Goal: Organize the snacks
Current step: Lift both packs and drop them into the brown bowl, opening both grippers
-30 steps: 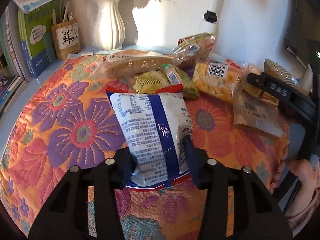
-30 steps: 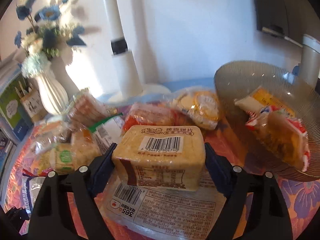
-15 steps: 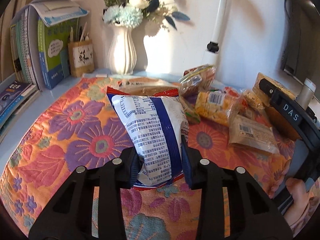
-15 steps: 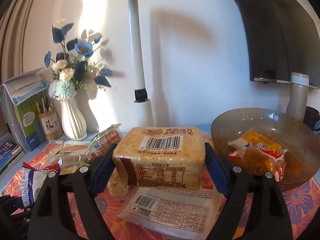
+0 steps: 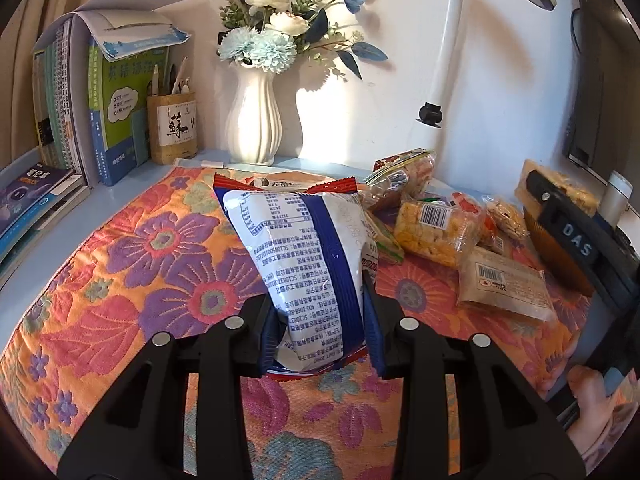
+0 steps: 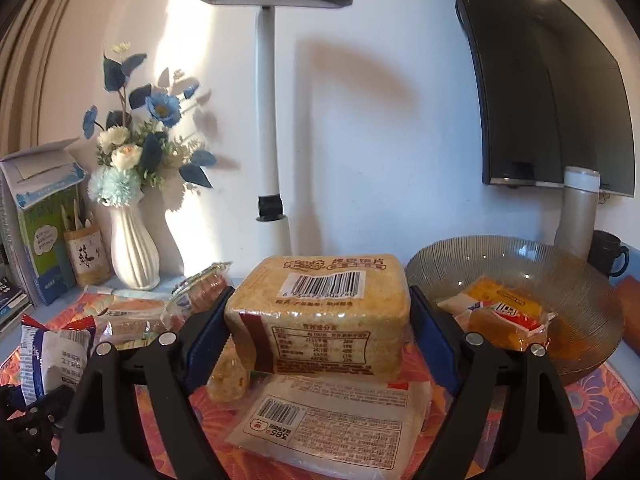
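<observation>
Left gripper (image 5: 320,332) clamps a blue-white bag (image 5: 308,272), held upright above the floral cloth (image 5: 120,280). Right gripper (image 6: 320,332) clamps a cracker pack (image 6: 320,312), raised over a flat packet (image 6: 332,424). Glass bowl (image 6: 580,292) just right of it holds two snacks. More packets (image 5: 436,228) lie on the cloth.

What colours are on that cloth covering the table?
Orange floral tablecloth with purple and pink-red flowers plus teal accents; the left wrist view shows it best.
</observation>
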Demonstrator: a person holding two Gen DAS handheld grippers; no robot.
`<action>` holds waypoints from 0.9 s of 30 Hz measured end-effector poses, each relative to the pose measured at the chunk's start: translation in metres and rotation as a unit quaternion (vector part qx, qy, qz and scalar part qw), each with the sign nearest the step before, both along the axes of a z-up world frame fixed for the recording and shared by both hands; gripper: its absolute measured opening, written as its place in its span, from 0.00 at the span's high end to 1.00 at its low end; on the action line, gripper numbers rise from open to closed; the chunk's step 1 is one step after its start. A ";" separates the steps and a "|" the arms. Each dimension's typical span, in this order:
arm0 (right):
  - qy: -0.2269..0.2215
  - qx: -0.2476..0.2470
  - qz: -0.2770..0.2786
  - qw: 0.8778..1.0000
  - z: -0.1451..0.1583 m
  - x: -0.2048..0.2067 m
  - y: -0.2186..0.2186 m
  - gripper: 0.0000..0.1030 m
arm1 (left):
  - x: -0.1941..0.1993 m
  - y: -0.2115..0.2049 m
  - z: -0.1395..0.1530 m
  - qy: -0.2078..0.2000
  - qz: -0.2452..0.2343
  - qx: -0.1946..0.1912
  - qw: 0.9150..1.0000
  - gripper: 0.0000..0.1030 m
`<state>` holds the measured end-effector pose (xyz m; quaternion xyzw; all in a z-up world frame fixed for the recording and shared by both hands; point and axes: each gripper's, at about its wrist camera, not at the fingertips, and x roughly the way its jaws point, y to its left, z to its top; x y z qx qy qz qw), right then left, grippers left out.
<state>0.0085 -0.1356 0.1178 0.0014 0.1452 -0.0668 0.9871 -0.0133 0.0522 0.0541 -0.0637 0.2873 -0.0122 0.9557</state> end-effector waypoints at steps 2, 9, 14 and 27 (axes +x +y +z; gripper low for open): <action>-0.004 -0.005 0.003 1.000 0.002 -0.004 0.002 0.20 | -0.001 0.000 0.001 -0.003 0.006 0.002 1.000 0.66; 0.001 0.041 0.047 0.998 0.027 -0.024 -0.009 0.20 | -0.006 0.003 0.027 -0.018 0.016 -0.024 0.999 0.66; -0.018 0.113 0.080 0.990 0.072 -0.020 -0.043 0.20 | -0.001 -0.024 0.068 -0.044 -0.005 -0.013 0.999 0.66; 0.035 0.121 0.045 0.991 0.118 0.011 -0.175 0.20 | 0.068 -0.166 0.129 -0.041 -0.154 -0.058 0.986 0.66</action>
